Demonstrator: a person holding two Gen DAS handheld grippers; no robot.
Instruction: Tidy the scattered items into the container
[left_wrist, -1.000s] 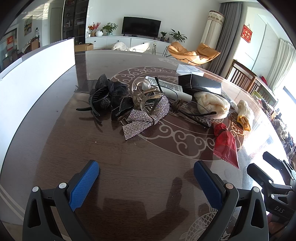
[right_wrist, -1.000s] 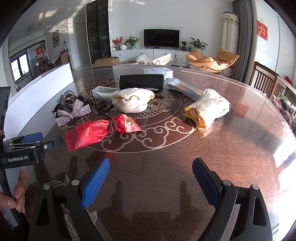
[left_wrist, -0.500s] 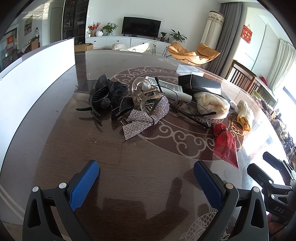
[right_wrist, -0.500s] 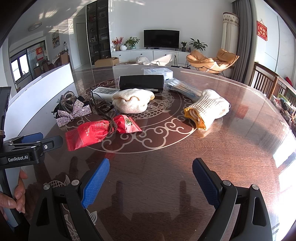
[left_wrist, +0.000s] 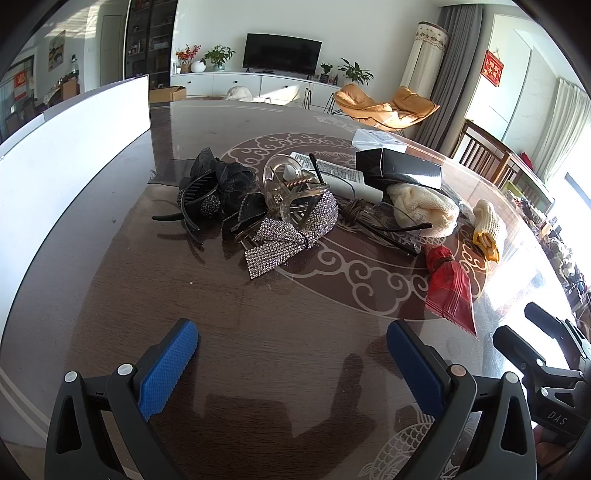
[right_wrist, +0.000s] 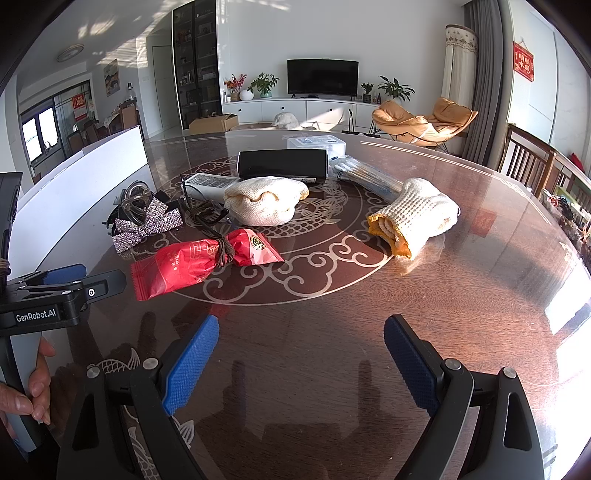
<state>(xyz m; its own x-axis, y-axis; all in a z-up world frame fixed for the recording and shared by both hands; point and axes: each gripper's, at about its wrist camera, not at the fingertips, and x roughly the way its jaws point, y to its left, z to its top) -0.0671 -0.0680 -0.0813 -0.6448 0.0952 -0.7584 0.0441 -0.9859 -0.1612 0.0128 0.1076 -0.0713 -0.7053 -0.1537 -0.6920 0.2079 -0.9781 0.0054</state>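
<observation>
You hold the left gripper (left_wrist: 291, 347) level and low over the near edge of the table (left_wrist: 295, 314), its jaws spread wide on nothing. Your right gripper (right_wrist: 299, 347) sits the same way, released and empty. The rhinestone bow (left_wrist: 291, 232) and clear claw clip (left_wrist: 291, 192) lie far ahead; the red packet (right_wrist: 199, 262) lies right of them. The white container (left_wrist: 55, 155) stands along the left.
</observation>
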